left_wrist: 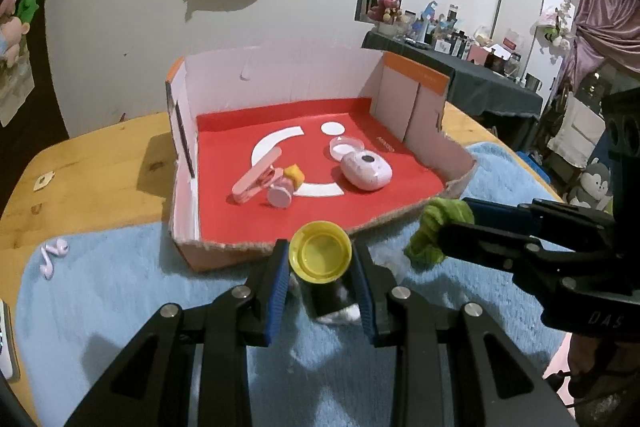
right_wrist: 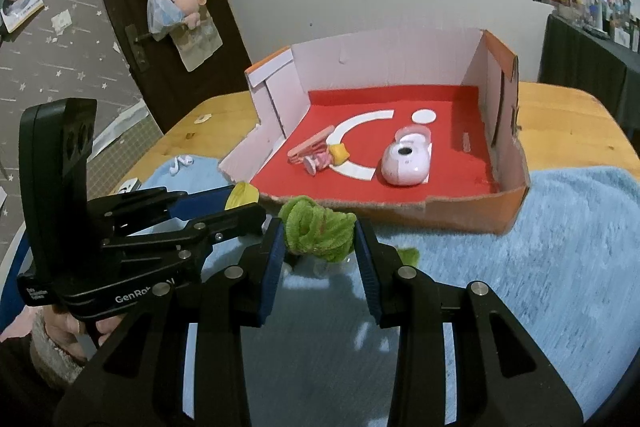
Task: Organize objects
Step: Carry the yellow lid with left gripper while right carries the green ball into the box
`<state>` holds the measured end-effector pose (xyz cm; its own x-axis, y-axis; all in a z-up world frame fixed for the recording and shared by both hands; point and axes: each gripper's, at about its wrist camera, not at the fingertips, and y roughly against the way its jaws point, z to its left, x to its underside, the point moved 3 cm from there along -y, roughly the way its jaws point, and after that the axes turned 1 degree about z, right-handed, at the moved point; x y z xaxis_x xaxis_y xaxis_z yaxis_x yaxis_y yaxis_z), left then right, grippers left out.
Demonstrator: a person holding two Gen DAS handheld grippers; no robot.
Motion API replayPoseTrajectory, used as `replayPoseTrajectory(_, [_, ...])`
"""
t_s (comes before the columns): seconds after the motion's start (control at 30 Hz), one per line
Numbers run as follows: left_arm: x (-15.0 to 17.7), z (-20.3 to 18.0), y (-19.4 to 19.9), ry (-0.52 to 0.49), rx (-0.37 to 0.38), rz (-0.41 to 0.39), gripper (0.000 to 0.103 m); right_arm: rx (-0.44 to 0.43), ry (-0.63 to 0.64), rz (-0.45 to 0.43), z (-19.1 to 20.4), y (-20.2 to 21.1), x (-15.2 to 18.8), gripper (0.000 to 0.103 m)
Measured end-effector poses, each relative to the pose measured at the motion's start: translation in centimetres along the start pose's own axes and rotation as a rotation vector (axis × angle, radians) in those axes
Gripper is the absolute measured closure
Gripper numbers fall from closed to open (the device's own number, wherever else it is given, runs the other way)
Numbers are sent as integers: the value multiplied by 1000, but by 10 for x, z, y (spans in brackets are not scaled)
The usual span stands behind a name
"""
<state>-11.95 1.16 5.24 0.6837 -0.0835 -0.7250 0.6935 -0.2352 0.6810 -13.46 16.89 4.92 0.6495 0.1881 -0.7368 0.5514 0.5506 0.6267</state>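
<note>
With your left gripper (left_wrist: 321,277) clamped on the yellow cap (left_wrist: 321,257) and your right gripper (right_wrist: 319,247) clamped on the green scrunchie (right_wrist: 319,233), the open box (left_wrist: 280,247) lies just ahead of both jaws.

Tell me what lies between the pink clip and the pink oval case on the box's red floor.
A small yellow piece beside the pink clip, then bare red floor with a white arc up to the pink oval case; both wrist views show it.

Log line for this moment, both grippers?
left gripper: shut on yellow cap | right gripper: shut on green scrunchie | box: ahead
</note>
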Motion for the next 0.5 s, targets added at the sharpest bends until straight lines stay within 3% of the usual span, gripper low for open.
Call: replayPoseTrajectory(0.5, [-22, 4, -13, -14, 9, 13, 71, 30, 30, -5, -10, -8, -27, 69])
